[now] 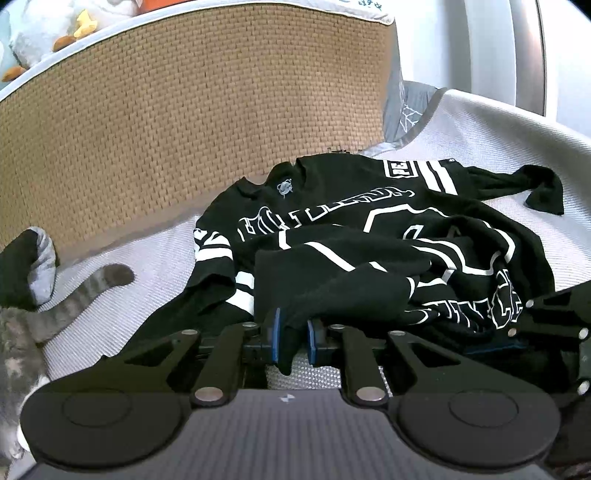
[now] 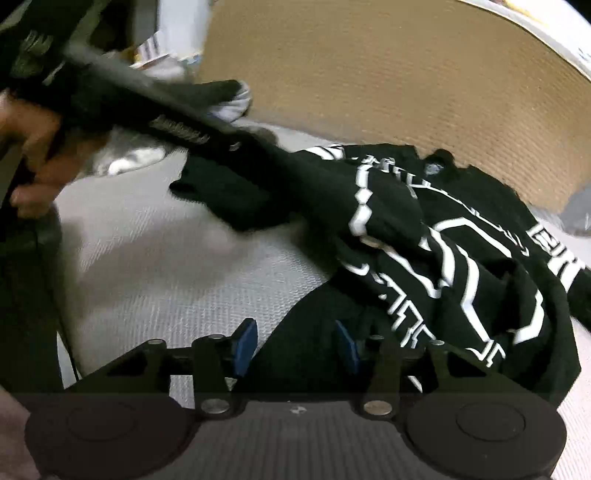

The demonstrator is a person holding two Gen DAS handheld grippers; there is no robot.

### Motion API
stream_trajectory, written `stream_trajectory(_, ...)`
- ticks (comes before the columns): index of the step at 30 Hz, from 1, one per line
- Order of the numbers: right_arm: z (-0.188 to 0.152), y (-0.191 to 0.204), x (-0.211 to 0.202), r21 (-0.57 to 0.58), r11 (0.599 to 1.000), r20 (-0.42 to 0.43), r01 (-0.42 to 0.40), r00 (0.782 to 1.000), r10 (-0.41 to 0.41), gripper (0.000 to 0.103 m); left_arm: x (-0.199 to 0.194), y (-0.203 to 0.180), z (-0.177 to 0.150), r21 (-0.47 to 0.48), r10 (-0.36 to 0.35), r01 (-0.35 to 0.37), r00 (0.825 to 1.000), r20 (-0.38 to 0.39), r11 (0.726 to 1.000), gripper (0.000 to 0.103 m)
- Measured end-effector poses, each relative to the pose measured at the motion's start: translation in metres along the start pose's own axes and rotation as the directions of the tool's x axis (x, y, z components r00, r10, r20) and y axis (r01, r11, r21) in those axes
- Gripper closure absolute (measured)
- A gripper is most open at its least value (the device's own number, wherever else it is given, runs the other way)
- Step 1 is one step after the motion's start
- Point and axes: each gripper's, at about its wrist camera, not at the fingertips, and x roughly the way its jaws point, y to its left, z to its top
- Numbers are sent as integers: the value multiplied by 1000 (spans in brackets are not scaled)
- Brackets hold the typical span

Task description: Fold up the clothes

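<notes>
A black jersey (image 1: 369,236) with white lettering and stripes lies crumpled on the white textured bedcover (image 1: 155,258). My left gripper (image 1: 293,334) is shut on a fold of the jersey's near edge, and black cloth hangs down between the blue pads (image 1: 275,330). In the right wrist view the jersey (image 2: 424,236) spreads to the right. My right gripper (image 2: 295,347) stands open at the jersey's near hem. Its left pad is over bare bedcover (image 2: 166,258), its right pad is over black cloth, and cloth lies between them.
A tan woven headboard (image 1: 166,122) rises behind the jersey. A tabby cat's tail (image 1: 88,288) and body sit at the left edge, beside a black and grey garment (image 1: 33,266). Plush toys (image 1: 66,26) sit on top. A person's hand (image 2: 33,147) shows at the upper left.
</notes>
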Motion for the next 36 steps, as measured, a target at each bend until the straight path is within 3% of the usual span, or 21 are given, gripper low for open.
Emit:
stream_trajectory(4, -5, 2, 21, -35, 994, -47, 106, 993, -108, 54, 0, 0, 0, 3, -2, 2, 1000, -6, 1000, 87)
stream_trajectory(10, -9, -10, 33, 23, 993, -38, 118, 992, -117, 55, 2, -1, -1, 1, -10, 10, 1000, -17, 1000, 87)
stream_trajectory(12, -9, -12, 33, 25, 993, -36, 116, 993, -115, 61, 2, -1, -1, 3, -11, 11, 1000, -20, 1000, 87)
stream_trajectory(13, -10, -13, 32, 20, 993, -40, 115, 993, -114, 69, 1, -1, -2, 3, -12, 12, 1000, -21, 1000, 87)
stream_trajectory(14, -10, -14, 32, 15, 993, -44, 114, 993, -113, 85, 1, 0, -2, 4, -13, 13, 1000, -23, 1000, 87)
stream_trajectory(16, -11, -16, 30, 5, 994, -51, 111, 993, -111, 95, 1, 2, -2, 5, -16, 16, 1000, -25, 1000, 87)
stream_trajectory(21, -14, -29, 13, 42, 996, -78, 78, 994, -74, 97, -4, 3, -4, 23, -20, 21, 1000, -22, 1000, 87)
stream_trajectory(27, -20, -49, -32, 135, 991, -43, -5, 999, 10, 97, -8, 6, -3, 28, -32, 32, 999, -12, 999, 86)
stream_trajectory(36, -24, -34, -65, 153, 980, -9, -126, 992, 129, 97, -32, 17, -2, -74, -57, 59, 998, 29, 996, 87)
